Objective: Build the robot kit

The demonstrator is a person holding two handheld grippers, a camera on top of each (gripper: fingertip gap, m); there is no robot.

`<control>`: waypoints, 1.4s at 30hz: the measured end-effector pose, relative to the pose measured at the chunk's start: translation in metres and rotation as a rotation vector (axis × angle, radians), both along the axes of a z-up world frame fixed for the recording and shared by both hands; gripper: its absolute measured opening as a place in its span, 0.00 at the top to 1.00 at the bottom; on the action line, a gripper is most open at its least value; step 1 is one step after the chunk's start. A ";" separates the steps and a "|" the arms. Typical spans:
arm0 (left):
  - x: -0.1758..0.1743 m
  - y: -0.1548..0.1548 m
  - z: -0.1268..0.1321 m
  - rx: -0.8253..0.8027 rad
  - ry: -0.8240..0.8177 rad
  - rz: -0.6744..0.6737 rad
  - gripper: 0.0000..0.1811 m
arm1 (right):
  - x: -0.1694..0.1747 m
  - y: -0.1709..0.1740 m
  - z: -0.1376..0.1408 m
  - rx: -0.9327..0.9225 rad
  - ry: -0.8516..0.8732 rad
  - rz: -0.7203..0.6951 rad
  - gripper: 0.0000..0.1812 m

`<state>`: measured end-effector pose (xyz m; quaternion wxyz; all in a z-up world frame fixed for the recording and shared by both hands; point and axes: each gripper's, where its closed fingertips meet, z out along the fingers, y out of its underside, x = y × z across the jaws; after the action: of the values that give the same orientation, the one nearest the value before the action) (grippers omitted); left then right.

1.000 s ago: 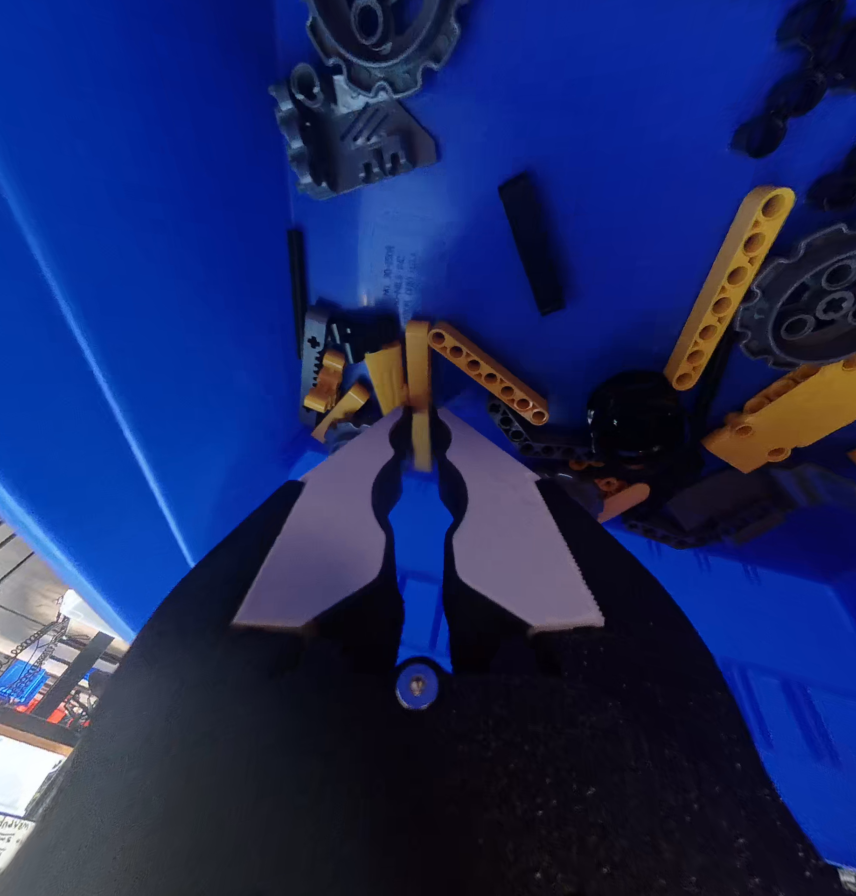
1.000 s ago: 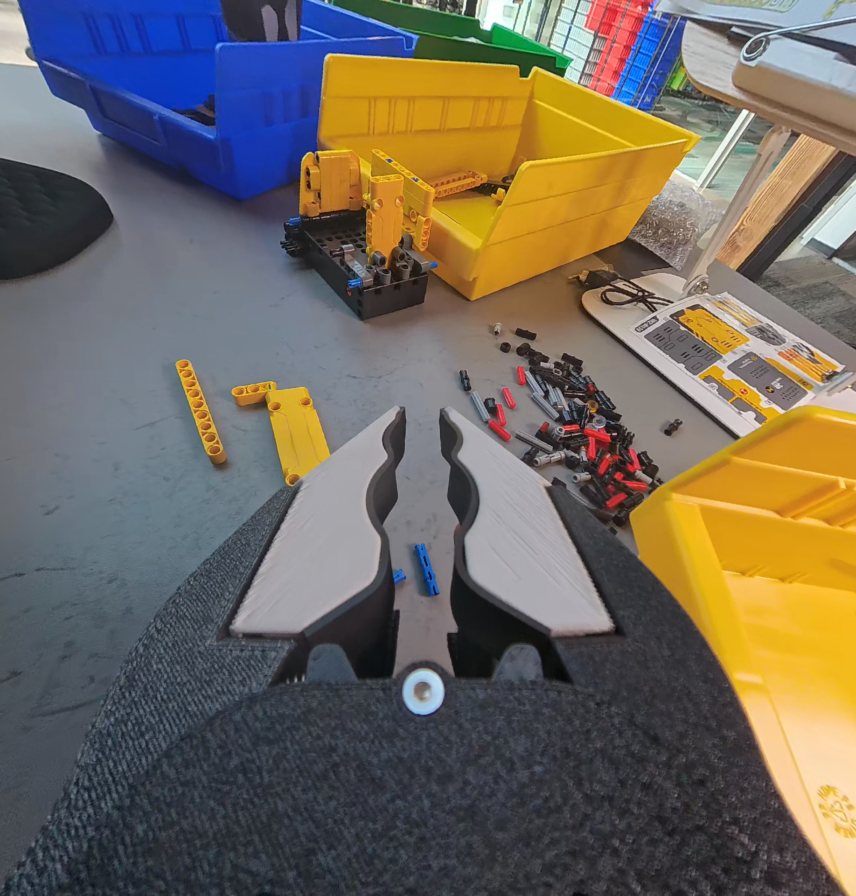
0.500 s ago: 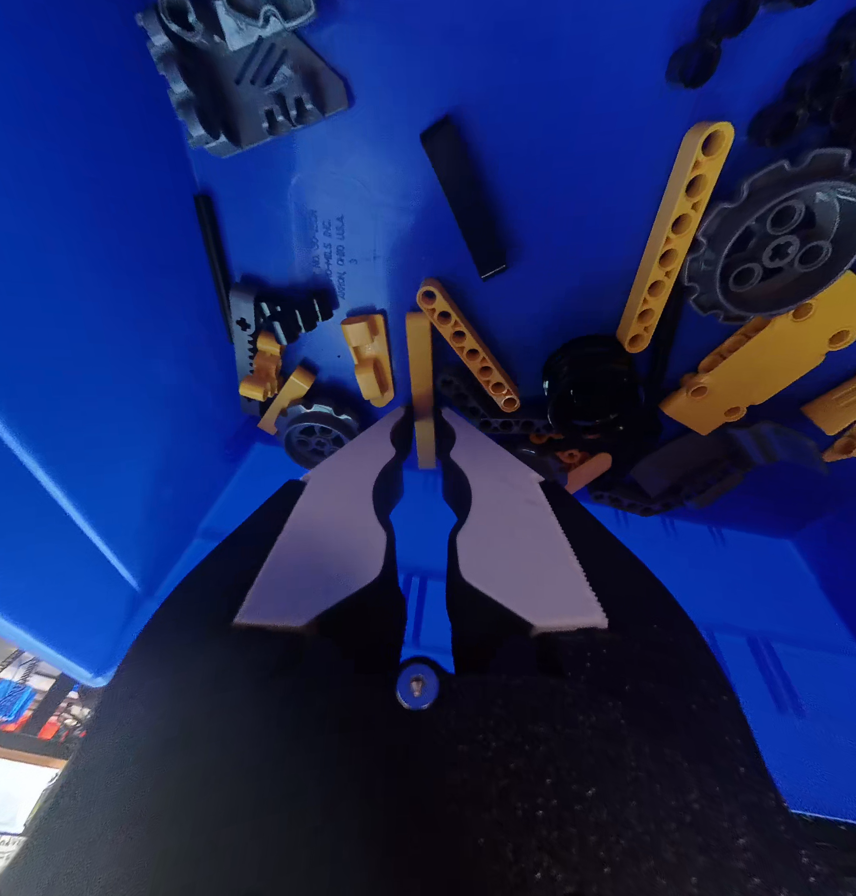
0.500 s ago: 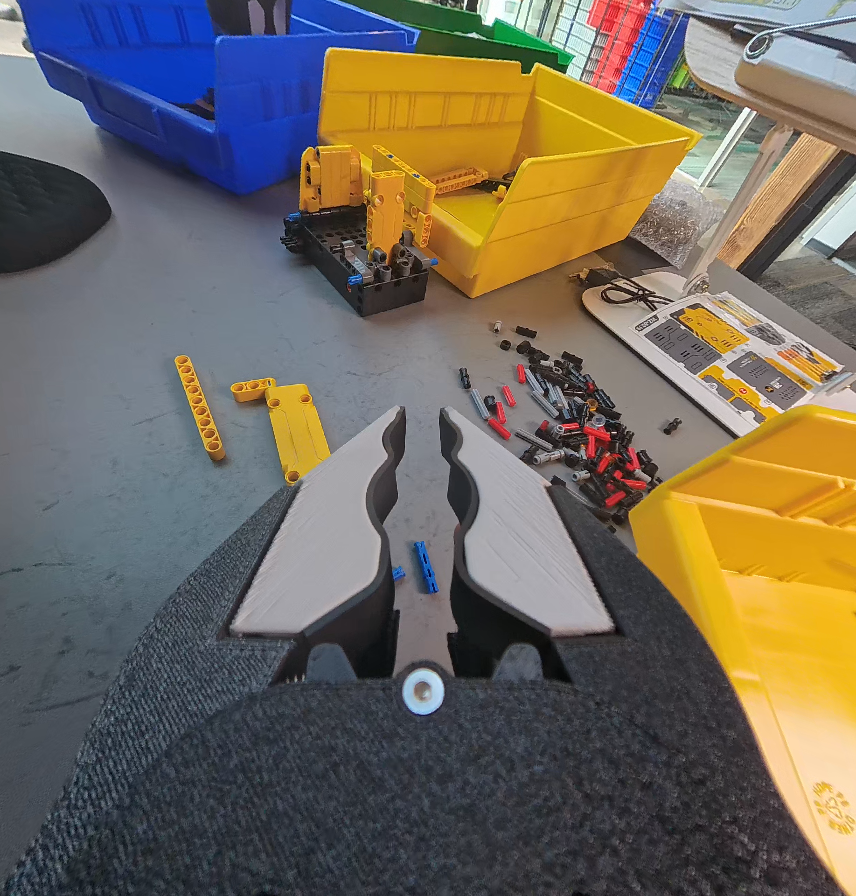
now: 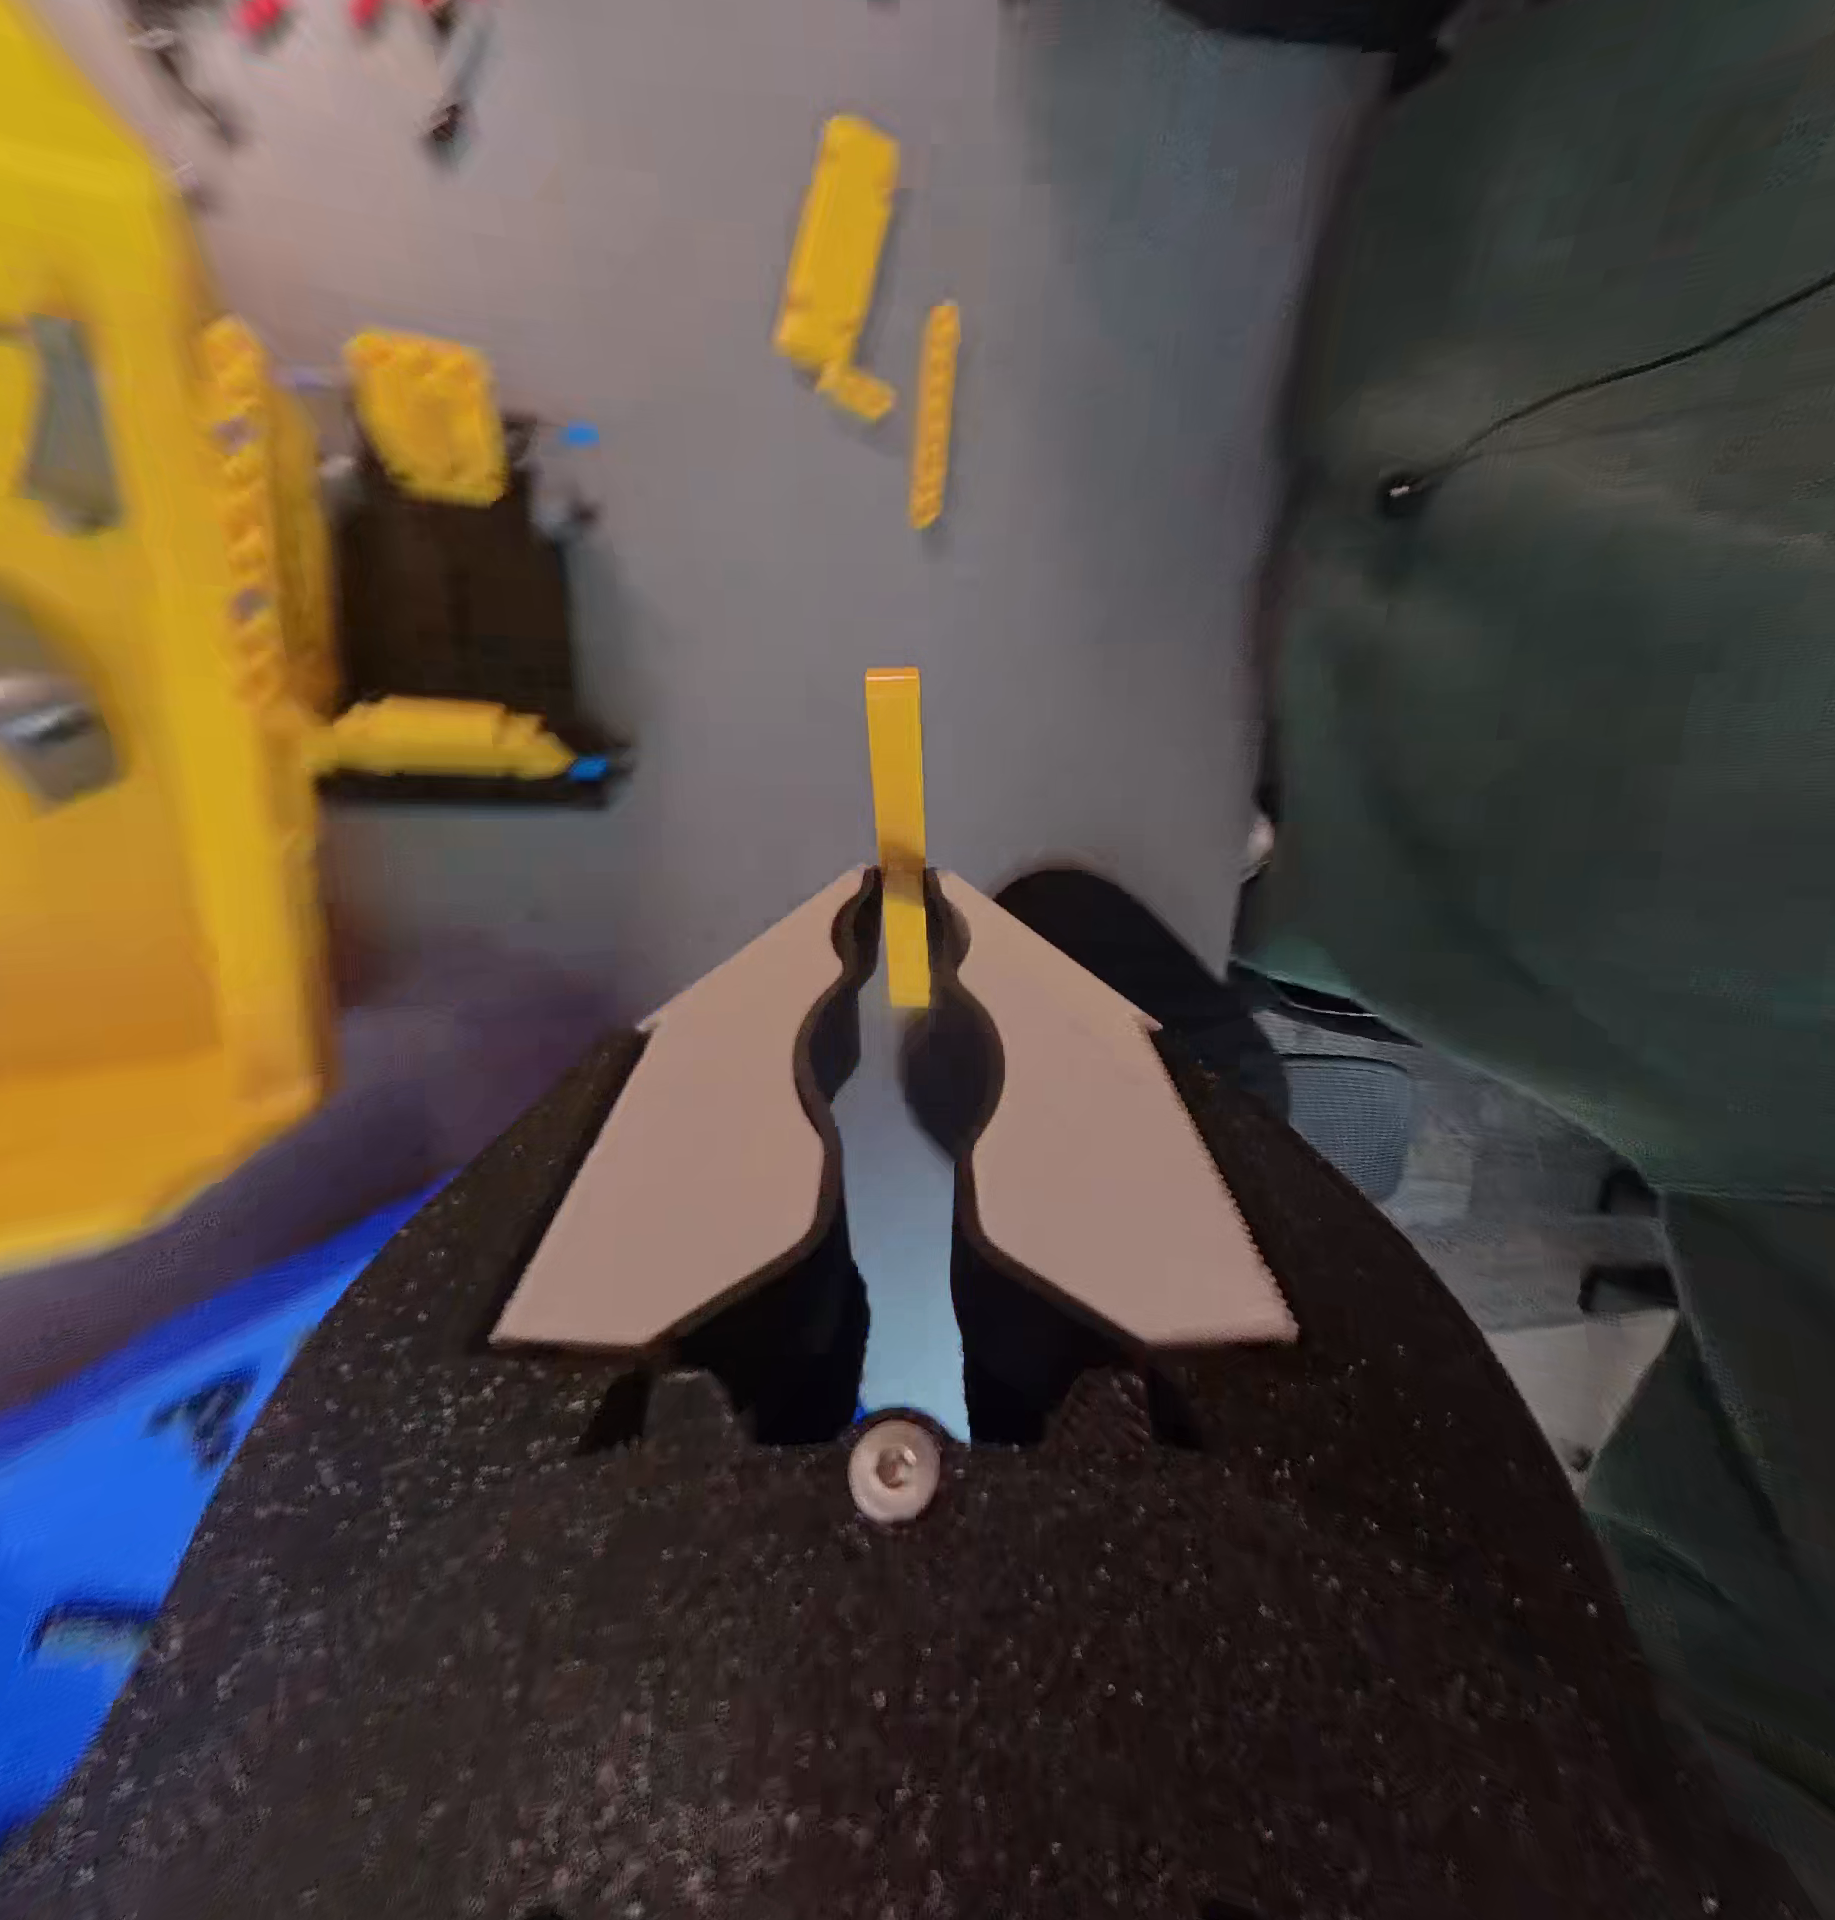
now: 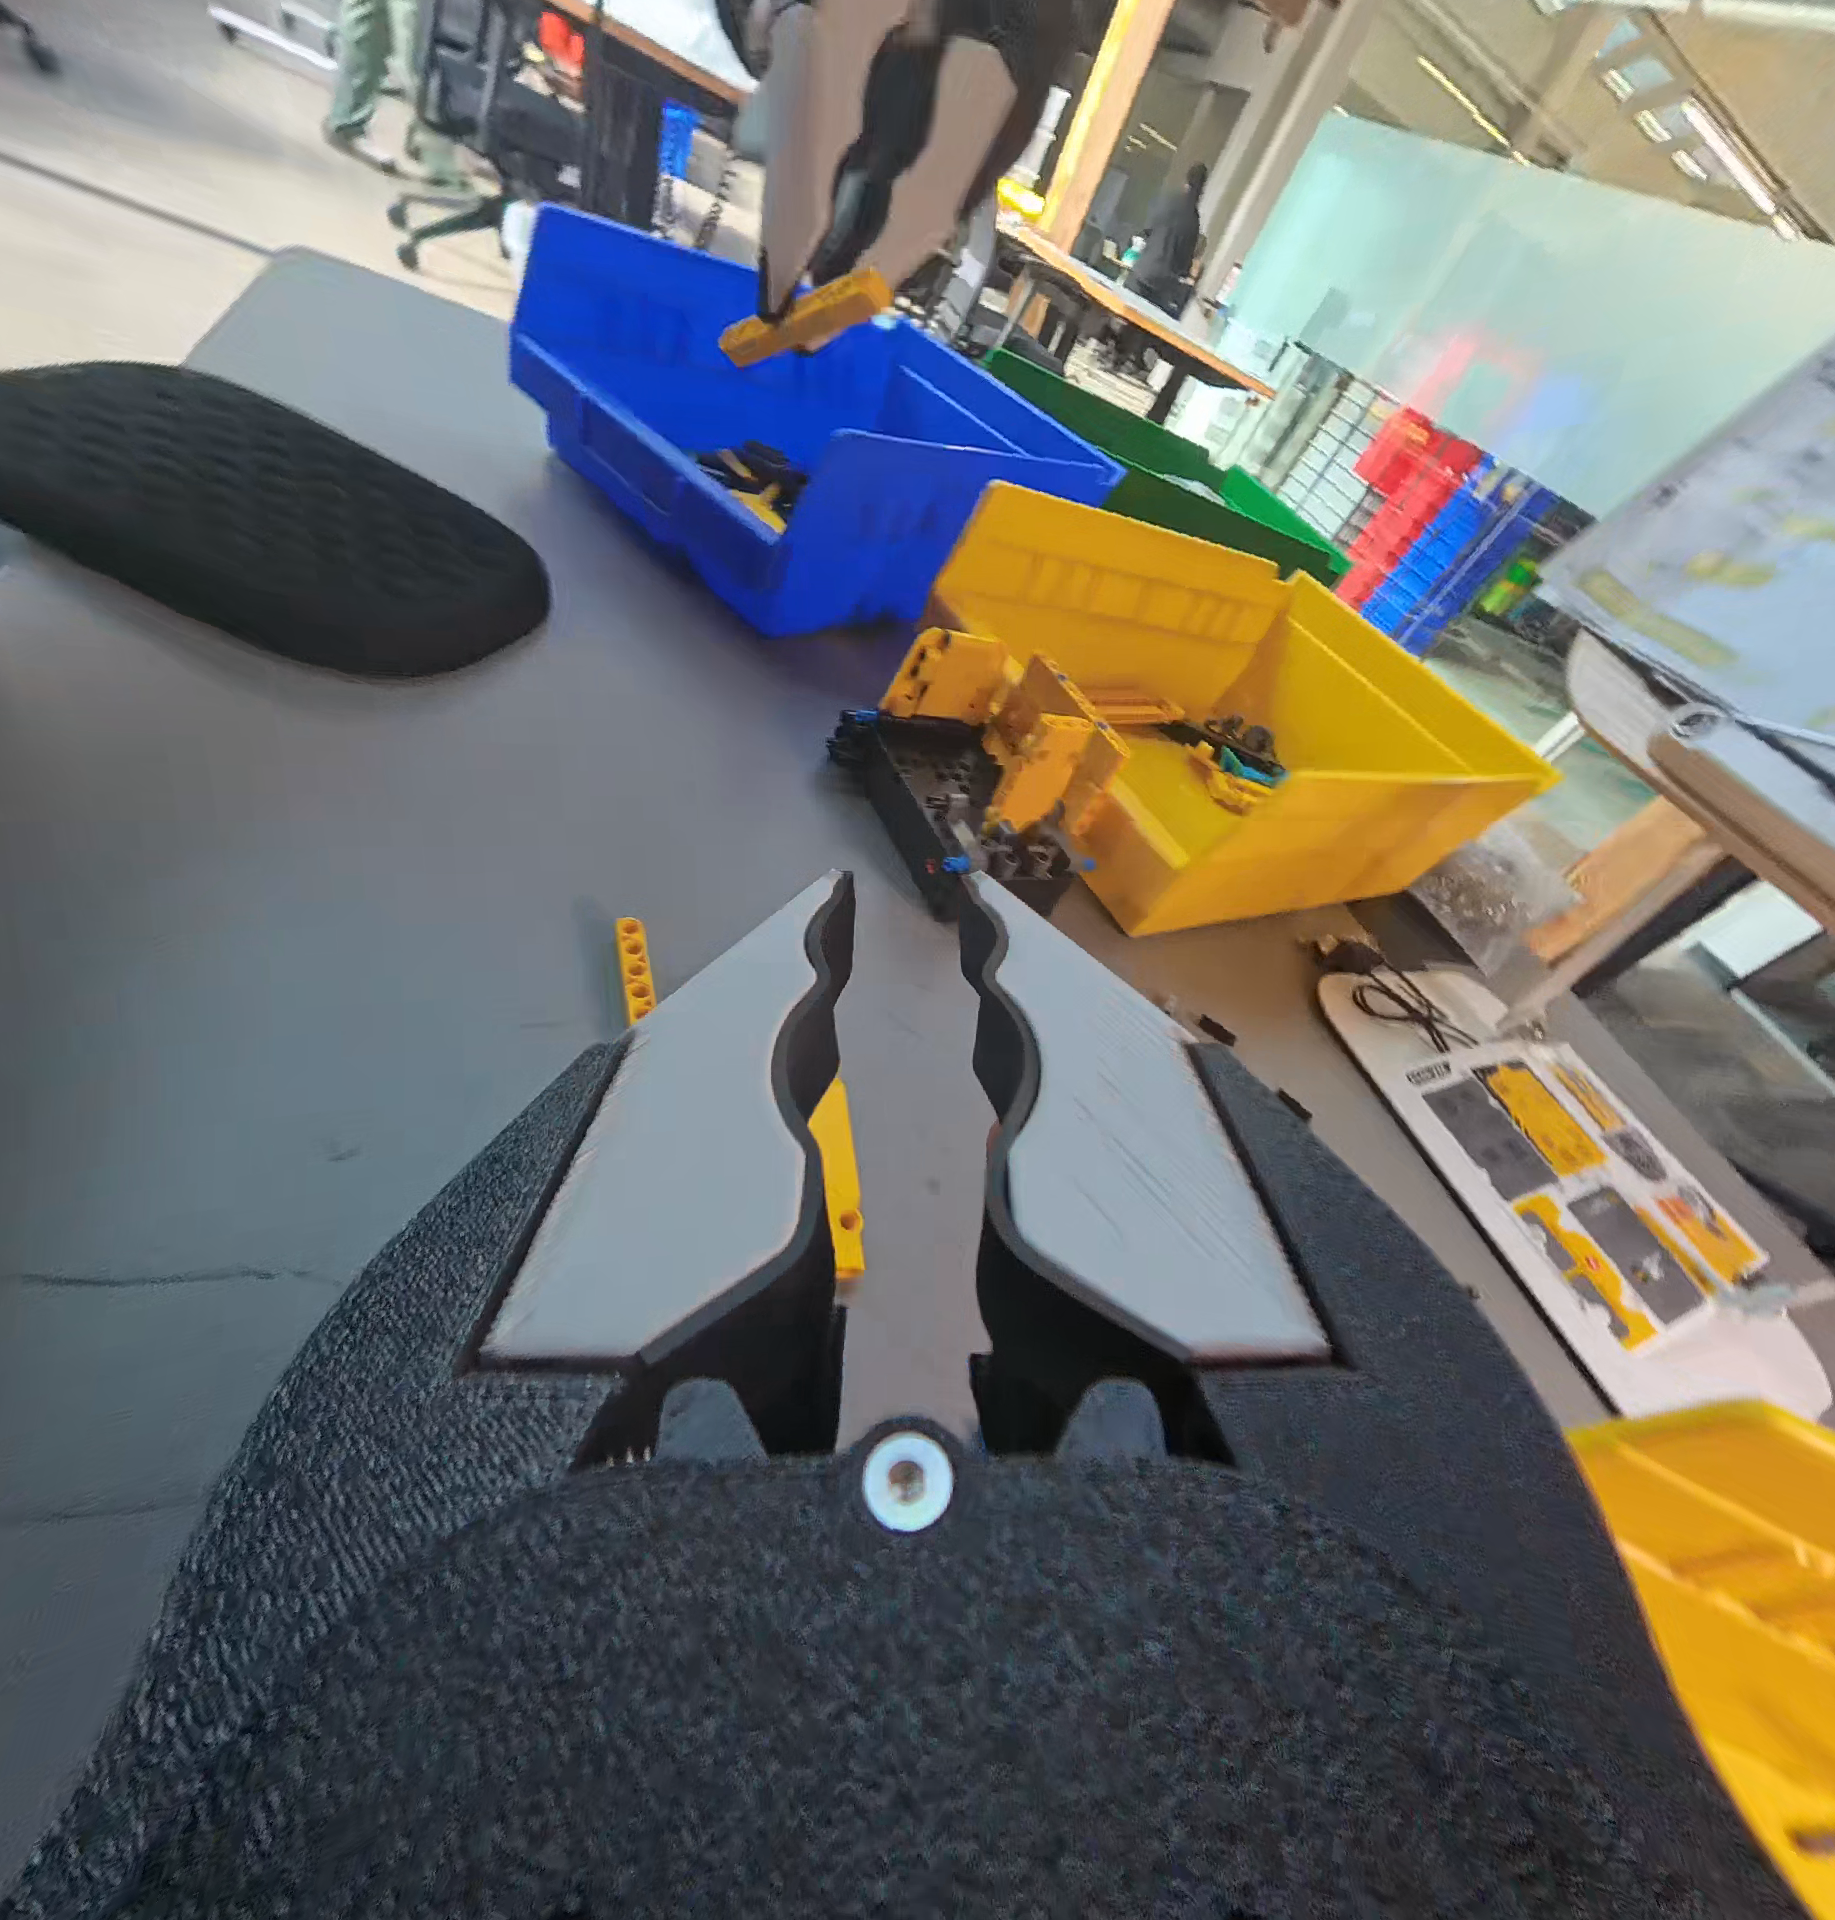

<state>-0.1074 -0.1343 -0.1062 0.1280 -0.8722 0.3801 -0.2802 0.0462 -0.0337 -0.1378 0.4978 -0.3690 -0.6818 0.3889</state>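
Observation:
My left gripper is shut on a yellow beam, seen edge-on between its tips. It holds the beam in the air, above the blue bin. In the right wrist view the left gripper shows far off with the yellow beam over that bin. My right gripper is open and empty, low over the grey table. A yellow panel piece lies under its left finger, and a yellow holed beam lies just left of it.
A partly built yellow and black model stands against a yellow bin. A green bin is behind. A printed instruction sheet lies at right, another yellow bin at lower right, a black mesh pad at left. The grippers' ends are close to 20 cm from one another.
My left gripper has lifted out of the blue bin with the yellow beam and now faces the table. My right gripper has tilted up and moved forward; its jaws stand slightly wider.

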 end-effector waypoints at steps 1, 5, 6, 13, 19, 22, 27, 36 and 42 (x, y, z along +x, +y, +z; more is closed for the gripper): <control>0.029 -0.001 -0.004 -0.028 -0.053 -0.070 0.97 | -0.001 -0.013 -0.002 0.050 -0.011 0.041 0.88; 0.113 0.000 -0.035 -0.166 -0.133 -0.284 0.96 | -0.002 -0.054 -0.013 0.235 -0.036 0.152 0.82; 0.126 0.001 -0.042 -0.187 -0.135 -0.320 0.96 | 0.000 -0.061 -0.014 0.257 -0.038 0.171 0.81; 0.168 0.009 -0.069 -0.262 -0.095 -0.435 0.97 | 0.014 -0.071 -0.030 0.375 -0.080 0.191 0.89; 0.166 0.019 -0.073 -0.227 -0.135 -0.360 0.96 | 0.015 -0.068 -0.038 0.286 -0.148 0.195 0.96; 0.151 0.033 -0.080 -0.070 -0.114 -0.256 0.92 | 0.016 -0.056 -0.057 0.069 -0.333 0.163 0.96; 0.139 0.038 -0.097 0.241 -0.094 -0.084 0.90 | 0.014 -0.054 -0.080 -0.093 -0.524 0.144 0.96; 0.111 0.040 -0.116 0.481 0.002 0.115 0.81 | 0.006 -0.044 -0.083 -0.052 -0.559 0.096 0.87; 0.110 0.035 -0.128 0.473 0.035 0.075 0.83 | 0.029 -0.035 -0.084 -0.006 -0.599 0.132 0.87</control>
<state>0.0023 -0.0996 -0.2338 0.3323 -0.8361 0.4047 -0.1633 0.0756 -0.0686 -0.2221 0.2476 -0.4236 -0.8195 0.2962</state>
